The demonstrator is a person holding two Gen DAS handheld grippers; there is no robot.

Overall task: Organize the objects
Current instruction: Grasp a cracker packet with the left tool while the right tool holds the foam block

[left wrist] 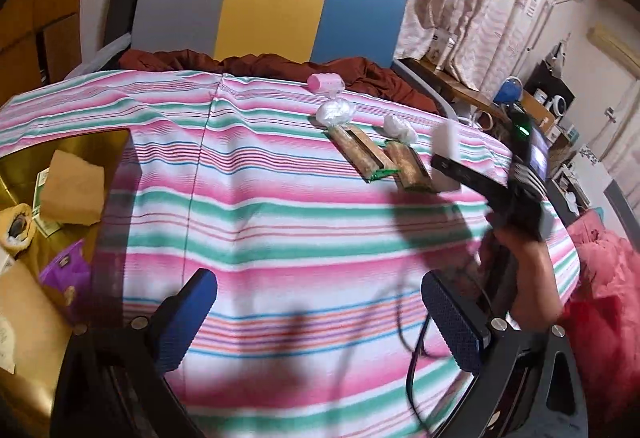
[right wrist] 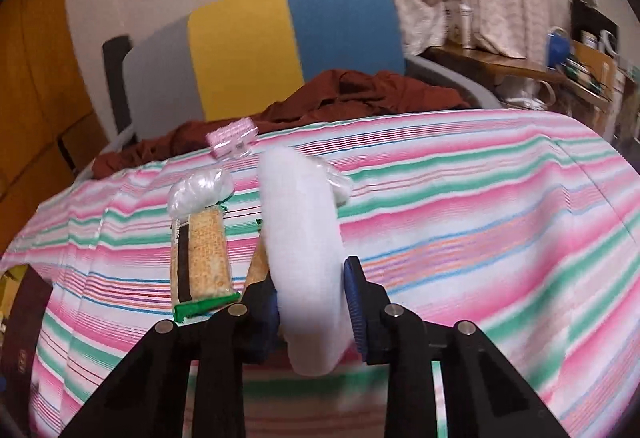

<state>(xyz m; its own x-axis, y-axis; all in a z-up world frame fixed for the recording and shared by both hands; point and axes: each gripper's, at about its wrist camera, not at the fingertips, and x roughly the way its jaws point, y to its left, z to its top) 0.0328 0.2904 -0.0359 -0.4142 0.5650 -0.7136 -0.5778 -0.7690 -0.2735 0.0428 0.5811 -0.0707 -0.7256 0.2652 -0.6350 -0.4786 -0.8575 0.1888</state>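
Blue-padded fingers of the right hand-held gripper clamp a soft white oblong pad above the striped-cloth table's far edge, likely to join the two wrapped biscuit bars lined up there, while the left hand-held gripper waits wide and empty.

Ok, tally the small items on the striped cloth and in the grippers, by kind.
Green-ended snack bars: 2
Clear crumpled plastic bags: 2
Pink packet: 1
White soft pad, held in the right gripper: 1
Left gripper: 0
Total: 6
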